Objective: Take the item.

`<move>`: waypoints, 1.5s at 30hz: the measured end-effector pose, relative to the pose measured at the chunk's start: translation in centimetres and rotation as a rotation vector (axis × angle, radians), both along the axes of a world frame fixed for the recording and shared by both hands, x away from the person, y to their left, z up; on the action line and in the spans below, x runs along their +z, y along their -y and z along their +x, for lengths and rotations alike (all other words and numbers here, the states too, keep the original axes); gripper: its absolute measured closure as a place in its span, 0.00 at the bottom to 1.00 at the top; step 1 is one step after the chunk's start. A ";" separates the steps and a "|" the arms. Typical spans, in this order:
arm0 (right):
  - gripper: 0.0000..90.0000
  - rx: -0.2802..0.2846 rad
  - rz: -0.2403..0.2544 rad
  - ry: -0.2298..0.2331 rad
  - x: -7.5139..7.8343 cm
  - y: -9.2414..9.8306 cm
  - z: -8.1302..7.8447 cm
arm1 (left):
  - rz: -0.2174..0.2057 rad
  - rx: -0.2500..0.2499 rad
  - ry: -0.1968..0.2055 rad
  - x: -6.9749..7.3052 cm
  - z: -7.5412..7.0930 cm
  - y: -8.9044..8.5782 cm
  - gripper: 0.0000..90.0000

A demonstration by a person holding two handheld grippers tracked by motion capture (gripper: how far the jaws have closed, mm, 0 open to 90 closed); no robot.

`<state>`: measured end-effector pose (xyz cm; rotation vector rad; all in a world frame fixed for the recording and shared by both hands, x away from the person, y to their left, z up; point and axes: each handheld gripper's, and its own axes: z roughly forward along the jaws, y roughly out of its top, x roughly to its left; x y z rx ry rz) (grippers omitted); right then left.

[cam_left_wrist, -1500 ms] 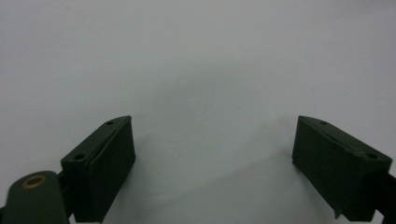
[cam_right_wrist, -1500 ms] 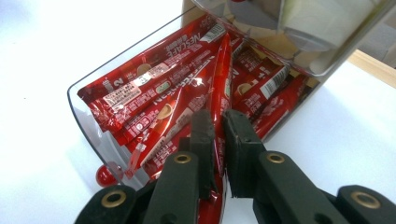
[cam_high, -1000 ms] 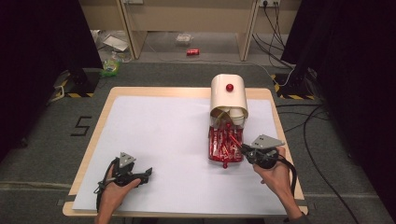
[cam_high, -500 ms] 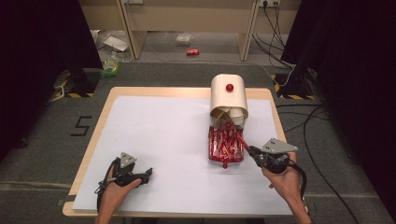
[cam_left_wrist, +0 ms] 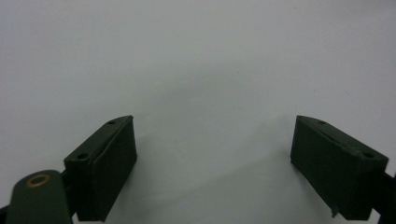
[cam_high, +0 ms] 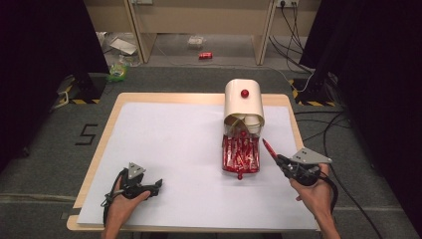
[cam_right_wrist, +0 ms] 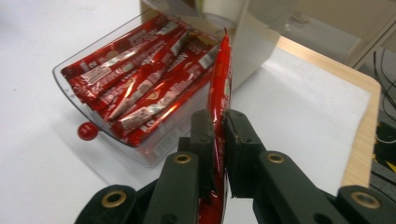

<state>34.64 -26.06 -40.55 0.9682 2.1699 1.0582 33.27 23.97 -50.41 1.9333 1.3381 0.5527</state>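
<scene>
The white paper-covered wooden table [cam_high: 164,144] carries a cream dispenser box with a red knob [cam_high: 244,102], and just in front of that box its clear plastic drawer [cam_right_wrist: 70,70] stands pulled out, probably so the red foil stick sachets [cam_high: 240,153] can be picked. Right of the drawer, the right gripper [cam_right_wrist: 219,122] pinches one red sachet [cam_right_wrist: 219,84] upright between closed jaws, its printing too blurred to read. Well left of the box, the left gripper [cam_left_wrist: 212,154] rests with jaws wide and empty.

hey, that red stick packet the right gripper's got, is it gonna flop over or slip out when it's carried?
The packet stands up straight from the right gripper, so it probably stays fairly stiff. Its glossy foil looks slippery, though the jaws pinch it flat. It seems thin and likely light, so a quick swing might bend its free end.
</scene>
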 end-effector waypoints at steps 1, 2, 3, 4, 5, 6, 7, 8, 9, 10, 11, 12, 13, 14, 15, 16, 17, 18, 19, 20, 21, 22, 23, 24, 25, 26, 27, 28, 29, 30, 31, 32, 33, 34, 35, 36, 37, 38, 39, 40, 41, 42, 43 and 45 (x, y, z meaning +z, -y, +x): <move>0.92 -0.005 0.002 0.001 0.0 0.2 0.0 | 0.001 -0.001 -0.001 0.0 0.0 0.0 0.15; 0.92 -0.010 0.001 0.006 0.1 0.4 0.1 | 0.002 -0.001 0.000 0.0 0.0 0.0 0.15; 0.92 -0.017 -0.001 0.008 0.1 0.6 0.1 | 0.002 -0.001 0.000 0.0 0.0 0.0 0.15; 0.92 -0.022 0.000 0.013 0.1 0.8 0.2 | 0.003 -0.001 0.000 0.0 0.0 0.0 0.15; 0.92 -0.029 0.001 0.012 0.1 1.0 0.3 | 0.004 -0.001 -0.001 0.0 0.0 0.0 0.15; 0.92 -0.036 0.001 0.010 0.0 1.2 0.4 | 0.005 -0.001 0.000 0.0 0.0 0.0 0.15; 0.92 -0.043 0.001 0.008 -0.1 1.4 0.5 | 0.005 -0.001 0.000 0.0 0.0 0.0 0.15; 0.92 -0.048 -0.002 0.006 -0.2 1.5 0.6 | 0.005 -0.001 0.000 0.0 0.0 0.0 0.15; 0.92 -0.050 -0.004 0.006 -0.2 1.6 0.6 | 0.006 -0.002 -0.001 0.0 0.0 0.0 0.15; 0.92 -0.057 -0.002 0.002 -0.3 1.8 0.7 | 0.005 -0.001 0.000 0.0 0.0 0.0 0.15; 0.92 -0.063 -0.001 0.003 -0.4 1.9 0.8 | 0.005 -0.001 0.000 0.0 0.0 0.0 0.15; 0.92 -0.066 -0.003 0.007 -0.5 2.0 0.9 | 0.003 0.000 0.000 0.0 0.0 0.0 0.15; 0.92 -0.069 -0.002 0.008 -0.5 2.1 1.0 | 0.004 0.000 0.000 0.0 0.0 0.0 0.15; 0.92 -0.073 -0.007 0.013 -0.6 2.2 1.1 | 0.004 0.000 0.000 0.0 0.0 0.0 0.15; 0.92 -0.079 -0.005 0.012 -0.6 2.3 1.1 | 0.004 0.000 0.000 0.0 0.0 0.0 0.15; 0.92 -0.082 -0.004 0.014 -0.7 2.4 1.2 | 0.005 -0.001 0.000 0.0 0.0 0.0 0.15; 0.92 -0.087 -0.005 0.015 -0.8 2.6 1.3 | 0.005 -0.001 -0.001 0.0 0.0 0.0 0.15; 0.92 -0.092 -0.006 0.014 -0.9 2.7 1.4 | 0.006 -0.001 -0.001 0.0 0.0 0.0 0.15; 0.92 -0.097 -0.008 0.014 -1.0 2.8 1.5 | 0.006 -0.001 -0.001 0.0 0.0 0.0 0.15; 0.92 -0.102 -0.011 0.013 -1.1 2.9 1.6 | 0.006 -0.001 0.000 0.0 0.0 0.0 0.15; 0.92 -0.110 -0.010 0.008 -1.3 3.0 1.7 | 0.005 -0.001 -0.001 0.0 0.0 0.0 0.15; 0.92 -0.114 -0.011 0.010 -1.5 3.1 1.8 | 0.005 -0.001 -0.001 0.0 0.0 0.0 0.15; 0.92 -0.118 -0.011 0.008 -1.6 3.3 2.0 | 0.006 -0.001 -0.001 0.0 0.0 0.0 0.15; 0.92 -0.124 -0.010 0.007 -1.8 3.4 2.1 | 0.007 -0.001 -0.001 0.0 0.0 0.0 0.15; 0.92 -0.130 -0.013 0.011 -1.9 3.5 2.2 | 0.007 -0.001 -0.001 0.0 0.0 0.1 0.15; 0.92 -0.139 -0.013 0.011 -2.1 3.6 2.4 | 0.007 -0.001 0.000 0.0 0.0 0.1 0.15; 0.92 -0.142 -0.011 0.011 -2.1 3.7 2.4 | 0.007 -0.001 -0.001 0.0 0.0 0.1 0.15; 0.92 -0.148 -0.009 0.011 -2.3 3.8 2.5 | 0.008 -0.001 -0.001 0.0 0.0 0.1 0.15; 0.92 -0.151 -0.012 0.012 -2.4 3.9 2.6 | 0.010 -0.001 -0.002 0.0 0.0 0.1 0.15; 0.92 -0.153 -0.015 0.010 -2.5 3.9 2.7 | 0.010 0.000 -0.002 0.0 0.0 0.1 0.15; 0.92 -0.154 -0.019 0.008 -2.6 4.0 2.9 | 0.010 -0.001 -0.001 0.0 0.0 0.1 0.15; 0.92 -0.155 -0.018 0.004 -2.8 4.0 3.0 | 0.010 -0.001 -0.001 0.0 0.0 0.1 0.15; 0.92 -0.156 -0.018 0.000 -3.0 3.9 3.1 | 0.010 -0.001 -0.001 0.0 0.0 0.1 0.15; 0.92 -0.157 -0.020 -0.004 -3.1 3.9 3.2 | 0.011 -0.001 -0.002 0.0 0.0 0.1 0.15; 0.92 -0.156 -0.023 -0.008 -3.3 3.8 3.4 | 0.010 0.000 -0.002 0.0 0.0 0.1 0.15; 0.92 -0.154 -0.026 -0.009 -3.4 3.8 3.5 | 0.011 -0.001 -0.002 0.0 0.0 0.1 0.15; 0.92 -0.153 -0.029 -0.013 -3.6 3.7 3.8 | 0.011 -0.001 -0.001 0.0 0.0 0.1 0.15; 0.92 -0.154 -0.031 -0.018 -3.7 3.7 3.9 | 0.011 -0.001 -0.001 0.0 0.0 0.1 0.15; 0.92 -0.153 -0.032 -0.020 -3.9 3.6 4.1 | 0.011 -0.001 -0.001 0.0 0.0 0.1 0.15; 0.92 -0.154 -0.031 -0.024 -4.1 3.6 4.3 | 0.011 -0.001 -0.002 0.0 0.0 0.1 0.15; 0.92 -0.157 -0.032 -0.028 -4.2 3.5 4.4 | 0.010 0.000 -0.002 0.0 0.0 0.1 0.15; 0.92 -0.157 -0.032 -0.029 -4.3 3.5 4.6 | 0.011 0.000 -0.002 0.0 0.0 0.1 0.15; 0.92 -0.154 -0.036 -0.031 -4.4 3.5 4.8 | 0.011 -0.001 -0.001 0.0 0.0 0.1 0.15; 0.92 -0.158 -0.033 -0.034 -4.5 3.5 5.0 | 0.011 -0.001 -0.001 0.0 0.0 0.1 0.15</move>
